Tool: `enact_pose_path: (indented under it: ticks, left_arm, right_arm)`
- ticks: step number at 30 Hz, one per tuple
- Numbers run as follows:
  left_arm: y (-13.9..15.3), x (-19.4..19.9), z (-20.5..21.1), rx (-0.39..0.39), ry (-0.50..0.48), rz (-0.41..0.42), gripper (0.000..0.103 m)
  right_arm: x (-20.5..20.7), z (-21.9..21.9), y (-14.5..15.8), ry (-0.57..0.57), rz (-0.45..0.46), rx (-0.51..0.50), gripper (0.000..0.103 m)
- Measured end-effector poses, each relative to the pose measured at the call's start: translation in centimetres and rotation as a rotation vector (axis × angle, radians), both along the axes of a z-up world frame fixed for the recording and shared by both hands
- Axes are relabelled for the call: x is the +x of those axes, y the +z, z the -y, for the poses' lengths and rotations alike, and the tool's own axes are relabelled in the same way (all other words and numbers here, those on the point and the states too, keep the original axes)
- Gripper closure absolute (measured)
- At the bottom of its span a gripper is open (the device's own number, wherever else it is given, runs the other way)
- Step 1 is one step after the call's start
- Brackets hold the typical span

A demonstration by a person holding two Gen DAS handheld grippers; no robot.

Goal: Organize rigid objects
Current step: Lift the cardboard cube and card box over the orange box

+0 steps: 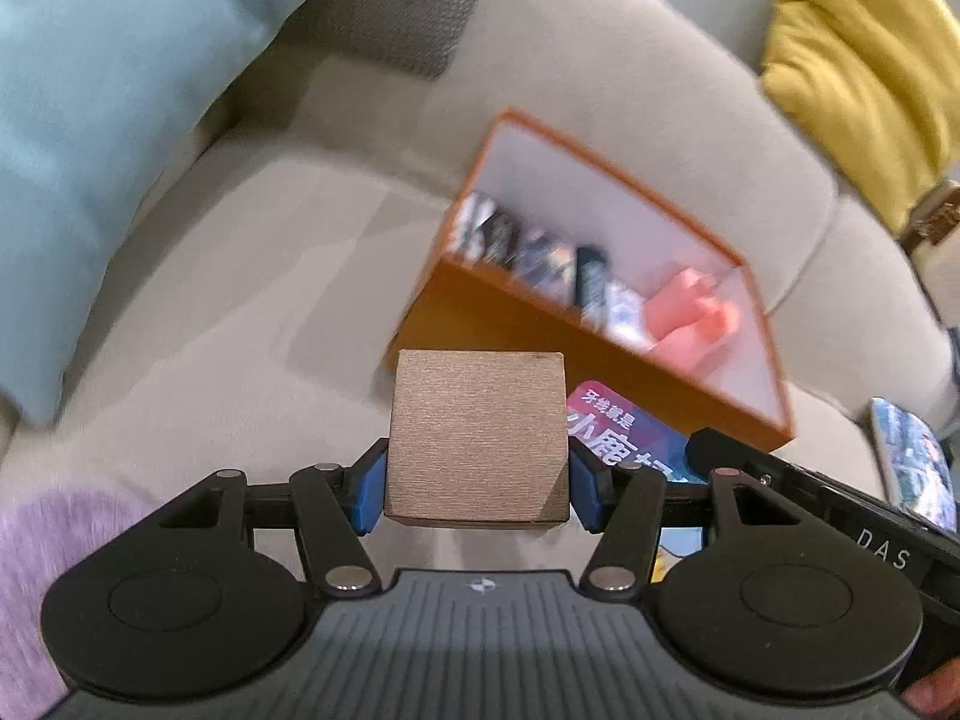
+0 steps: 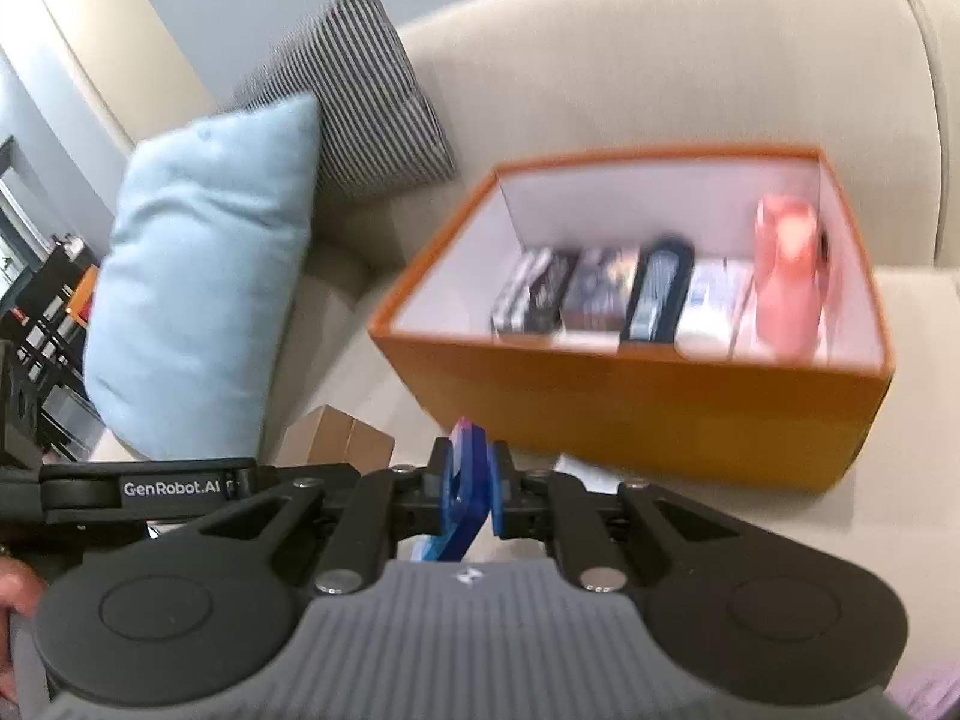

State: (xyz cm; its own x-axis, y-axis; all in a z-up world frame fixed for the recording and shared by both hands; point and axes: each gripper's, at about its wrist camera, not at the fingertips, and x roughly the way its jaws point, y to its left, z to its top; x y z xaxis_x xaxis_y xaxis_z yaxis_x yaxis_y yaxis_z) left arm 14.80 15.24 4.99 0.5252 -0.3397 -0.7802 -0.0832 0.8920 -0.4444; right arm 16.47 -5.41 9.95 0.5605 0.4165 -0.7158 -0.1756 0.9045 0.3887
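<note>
My left gripper [image 1: 477,480] is shut on a plain brown cardboard cube [image 1: 477,438], its blue pads [image 1: 367,495] pressing both sides. The cube is held above the beige sofa seat [image 1: 228,300]. My right gripper [image 2: 471,492] is shut on a thin blue and pink flat pack [image 2: 465,480], which stands edge-on between the pads; its printed face [image 1: 624,429] shows in the left wrist view. Ahead of both grippers, an orange box [image 2: 636,402] with a white inside sits on the sofa. It holds several small packs in a row [image 2: 600,294] and a pink object [image 2: 786,276].
A light blue cushion [image 2: 198,276] and a striped cushion [image 2: 360,90] lean at the sofa's left. A yellow cushion [image 1: 864,60] lies at the right. Another printed pack [image 1: 912,462] lies on the seat right of the orange box. Purple fuzzy fabric [image 1: 36,570] is at the lower left.
</note>
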Motion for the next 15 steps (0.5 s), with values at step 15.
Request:
enact_pose_path:
  ticks: [15]
  left_arm:
    - [0.2, 17.2, 6.6, 0.170, -0.265, -0.157, 0.036]
  right_arm:
    - [10.8, 3.9, -0.6, 0.014, -0.009, -0.070, 0.099]
